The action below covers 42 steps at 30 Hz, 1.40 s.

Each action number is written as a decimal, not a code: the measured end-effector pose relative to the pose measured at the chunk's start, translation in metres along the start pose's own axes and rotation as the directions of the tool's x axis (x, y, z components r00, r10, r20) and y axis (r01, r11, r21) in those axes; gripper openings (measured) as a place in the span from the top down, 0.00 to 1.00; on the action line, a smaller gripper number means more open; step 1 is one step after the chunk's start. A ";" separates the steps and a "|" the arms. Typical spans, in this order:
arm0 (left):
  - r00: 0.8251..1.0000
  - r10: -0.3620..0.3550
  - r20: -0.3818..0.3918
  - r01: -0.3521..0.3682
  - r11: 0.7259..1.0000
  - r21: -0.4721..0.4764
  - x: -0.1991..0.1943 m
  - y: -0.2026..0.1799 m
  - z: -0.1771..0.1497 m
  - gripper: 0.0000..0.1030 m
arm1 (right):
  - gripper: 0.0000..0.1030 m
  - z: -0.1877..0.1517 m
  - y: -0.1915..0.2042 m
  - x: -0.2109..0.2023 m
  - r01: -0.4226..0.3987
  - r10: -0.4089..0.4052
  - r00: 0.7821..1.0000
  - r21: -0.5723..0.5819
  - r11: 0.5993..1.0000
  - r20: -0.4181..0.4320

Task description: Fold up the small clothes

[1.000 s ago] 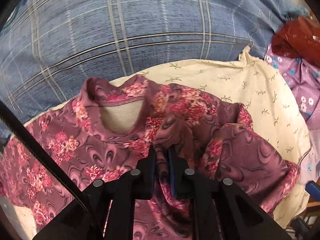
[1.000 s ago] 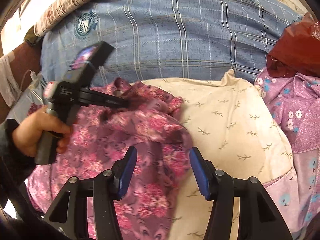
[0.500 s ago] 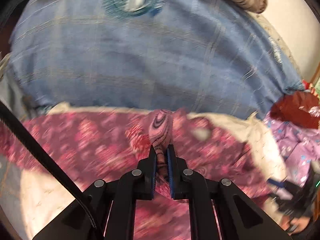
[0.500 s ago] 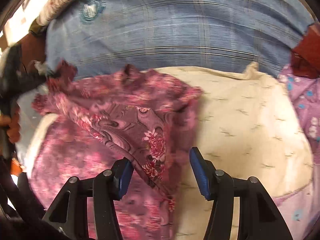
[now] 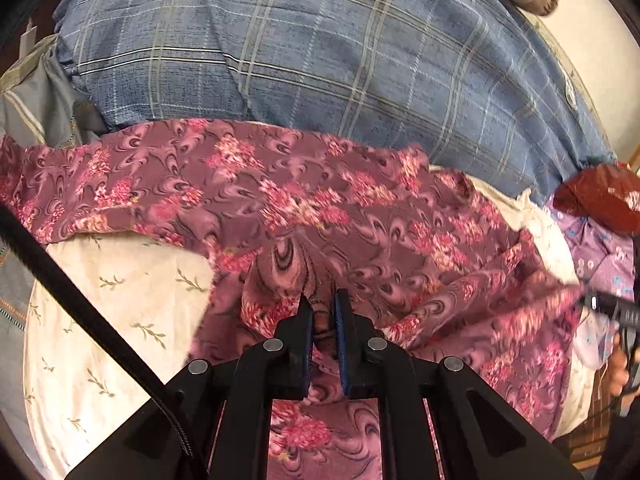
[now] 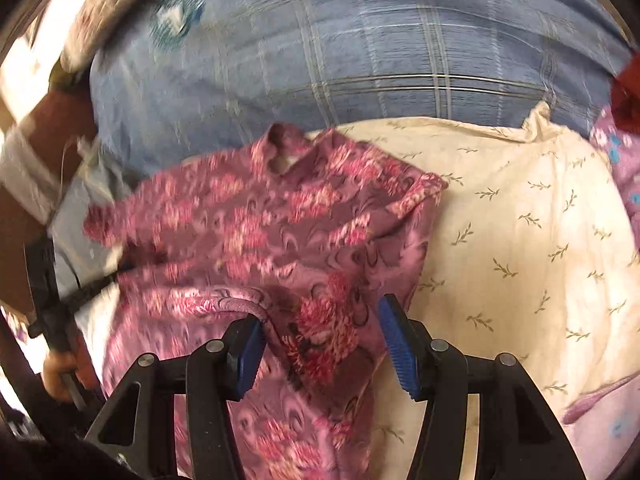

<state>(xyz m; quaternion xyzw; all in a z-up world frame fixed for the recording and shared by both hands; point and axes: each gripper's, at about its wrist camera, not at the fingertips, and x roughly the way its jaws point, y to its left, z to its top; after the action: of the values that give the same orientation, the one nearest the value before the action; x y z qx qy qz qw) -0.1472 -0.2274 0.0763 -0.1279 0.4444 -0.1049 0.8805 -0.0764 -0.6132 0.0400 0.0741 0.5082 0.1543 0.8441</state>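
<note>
Two grippers on my feeds. Left gripper: jaws nearly together, pinching a bunched fold of the floral garment between the blue pads. Right gripper: jaws about half apart, with cloth passing between them. The hemmed edge lies against the left pad; the other pad looks clear of the cloth, so I see no clamp there.

Garment is mauve-pink with a swirl print and clusters of pink flowers, thin and wrinkled. It's spread crosswise, partly lifted, over a cream pillow with a small sprig print. The neck opening sits at the far edge in the right view. One end trails toward the left edge of the left view.

Behind it is a blue plaid cover. Lilac flowered fabric and something red lie off to the right. Right view is motion-blurred.
</note>
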 end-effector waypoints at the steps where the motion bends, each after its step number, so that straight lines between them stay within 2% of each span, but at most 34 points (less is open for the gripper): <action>1: 1.000 0.000 0.008 0.000 1.000 -0.007 -0.008 0.003 0.001 0.91 | 0.46 -0.004 0.001 -0.004 -0.001 0.001 1.000 -0.013 1.000 -0.006; 4: 0.999 0.005 0.034 -0.004 1.000 -0.011 -0.018 0.006 0.008 0.91 | 0.46 -0.010 -0.005 -0.019 -0.015 0.015 1.000 -0.018 1.000 -0.011; 7: 0.998 0.017 0.054 -0.017 1.000 -0.001 -0.025 0.005 0.008 0.91 | 0.45 -0.007 -0.014 -0.034 -0.014 0.013 1.000 0.011 1.000 0.021; 10: 0.999 0.017 0.049 -0.017 1.000 0.004 -0.028 0.002 0.004 0.91 | 0.45 0.010 -0.019 -0.030 -0.025 0.019 0.998 0.090 0.996 0.065; 12: 0.999 0.023 0.049 -0.023 1.000 0.012 -0.029 0.001 0.003 0.91 | 0.45 0.022 -0.020 -0.013 -0.035 0.024 0.997 0.149 0.988 0.077; 14: 0.999 0.022 0.046 -0.023 1.000 0.015 -0.031 0.001 0.003 0.91 | 0.45 0.033 -0.023 0.011 -0.045 0.029 0.997 0.227 0.973 0.070; 18: 0.999 0.021 0.049 -0.022 1.000 0.020 -0.033 0.003 0.005 0.91 | 0.46 0.046 -0.042 0.059 -0.075 0.067 0.997 0.419 0.905 0.034; 21: 0.999 0.018 0.050 -0.019 1.000 0.021 -0.031 0.003 0.007 0.91 | 0.51 0.051 -0.058 0.082 -0.058 0.046 0.998 0.521 0.852 0.035; 23: 0.999 0.017 0.051 -0.018 1.000 0.025 -0.029 0.002 0.008 0.91 | 0.65 0.052 -0.068 0.094 -0.033 0.024 0.999 0.575 0.818 0.023; 24: 0.999 0.016 0.052 -0.018 0.999 0.027 -0.029 0.002 0.009 0.91 | 0.69 0.053 -0.071 0.100 -0.032 0.027 0.999 0.596 0.802 0.017; 25: 0.999 0.014 0.053 -0.016 1.000 0.027 -0.028 0.002 0.009 0.91 | 0.79 0.053 -0.075 0.106 -0.029 0.028 1.000 0.618 0.786 0.010; 26: 0.998 0.009 0.055 -0.010 1.000 0.026 -0.028 0.002 0.010 0.91 | 0.94 0.053 -0.077 0.108 -0.022 0.023 1.000 0.626 0.779 0.006; 27: 0.998 0.003 0.060 -0.004 1.000 0.022 -0.029 0.002 0.011 0.91 | 0.96 0.053 -0.079 0.108 -0.003 0.004 1.000 0.634 0.773 0.000; 31: 0.994 -0.021 0.107 0.019 1.000 0.016 -0.037 0.003 0.022 0.91 | 0.97 0.060 -0.071 0.087 -0.025 -0.042 0.995 0.610 0.792 0.096; 33: 0.990 -0.019 0.137 0.017 1.000 0.017 -0.039 0.003 0.030 0.91 | 0.97 0.065 -0.067 0.066 -0.043 -0.077 0.982 0.600 0.799 0.174; 36: 0.988 0.005 0.153 -0.008 1.000 0.016 -0.028 0.005 0.043 0.91 | 0.97 0.077 -0.073 0.052 -0.058 -0.121 0.961 0.610 0.790 0.247; 38: 0.991 0.034 0.129 -0.035 0.999 0.004 -0.010 0.008 0.049 0.91 | 0.97 0.083 -0.080 0.062 -0.070 -0.098 0.968 0.622 0.780 0.232; 40: 0.994 0.060 0.091 -0.060 0.998 -0.003 0.012 0.015 0.055 0.91 | 0.94 0.081 -0.087 0.086 -0.064 -0.063 0.983 0.639 0.766 0.174; 42: 0.994 0.087 0.073 -0.087 0.996 0.004 0.025 0.021 0.060 0.91 | 0.91 0.079 -0.090 0.099 -0.018 -0.099 0.985 0.648 0.762 0.143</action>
<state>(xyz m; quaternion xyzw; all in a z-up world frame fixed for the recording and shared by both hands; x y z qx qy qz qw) -0.0827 -0.2070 0.0853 -0.1092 0.4170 -0.0632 0.9001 0.0530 -0.6618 -0.0304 0.3620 0.4582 -0.0555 0.8099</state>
